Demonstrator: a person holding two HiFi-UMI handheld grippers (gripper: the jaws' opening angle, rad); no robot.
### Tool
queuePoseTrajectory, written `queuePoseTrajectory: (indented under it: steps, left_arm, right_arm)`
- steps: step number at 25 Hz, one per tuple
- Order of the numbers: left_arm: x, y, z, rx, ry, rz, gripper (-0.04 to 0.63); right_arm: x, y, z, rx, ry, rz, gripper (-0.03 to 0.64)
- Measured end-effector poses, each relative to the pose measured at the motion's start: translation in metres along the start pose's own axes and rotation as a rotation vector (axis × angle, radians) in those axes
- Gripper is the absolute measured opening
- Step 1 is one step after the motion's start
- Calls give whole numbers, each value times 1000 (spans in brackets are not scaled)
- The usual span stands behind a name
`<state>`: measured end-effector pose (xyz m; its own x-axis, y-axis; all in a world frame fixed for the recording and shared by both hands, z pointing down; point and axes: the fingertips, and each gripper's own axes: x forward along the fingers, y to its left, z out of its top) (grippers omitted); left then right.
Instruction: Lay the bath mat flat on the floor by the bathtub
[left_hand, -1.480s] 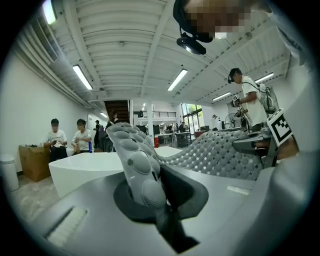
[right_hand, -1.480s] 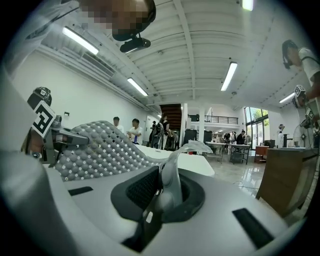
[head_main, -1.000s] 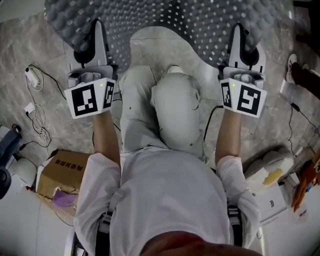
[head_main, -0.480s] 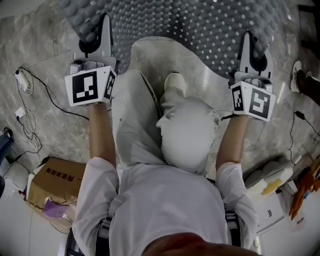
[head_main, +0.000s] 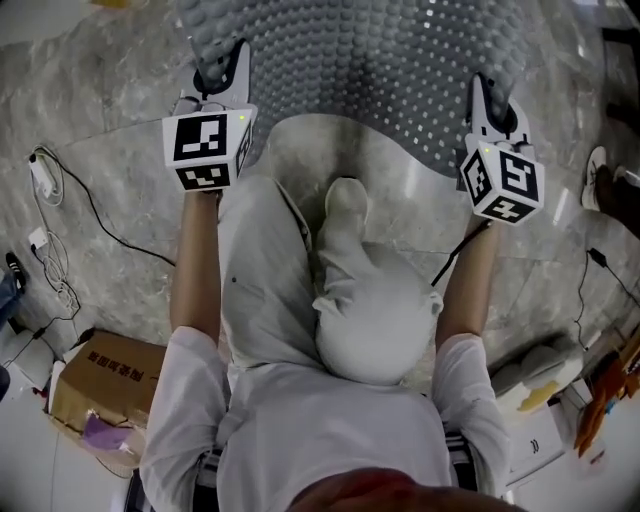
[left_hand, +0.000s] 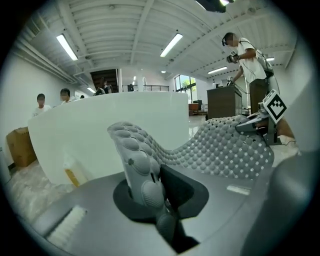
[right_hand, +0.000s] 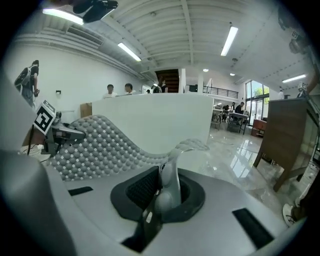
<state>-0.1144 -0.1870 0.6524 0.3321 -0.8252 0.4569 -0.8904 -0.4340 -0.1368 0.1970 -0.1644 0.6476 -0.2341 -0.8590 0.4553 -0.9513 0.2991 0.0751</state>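
My left gripper (head_main: 225, 72) and right gripper (head_main: 488, 96) each have their jaws pinched tight on a near corner of the bath mat (head_main: 370, 60), which sags between them beside the bathtub (left_hand: 100, 122), so laying it flat on the floor (head_main: 100, 130) remains.

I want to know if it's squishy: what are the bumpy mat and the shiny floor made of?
The bath mat looks like soft grey rubber or silicone, matte: it sags and curls, covered in bumps and holes. The floor looks like polished stone or tile: veined, glossy.
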Motion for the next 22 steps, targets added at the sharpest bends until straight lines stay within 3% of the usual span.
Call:
queuePoseTrajectory:
  steps: [9, 22]
  left_arm:
    - [51, 2, -66, 2, 156, -25, 17]
    - [87, -1, -117, 82, 252, -4, 19]
  right_arm:
    - [57, 5, -64, -16, 133, 34, 21]
    - [100, 13, -124, -148, 255, 22, 20]
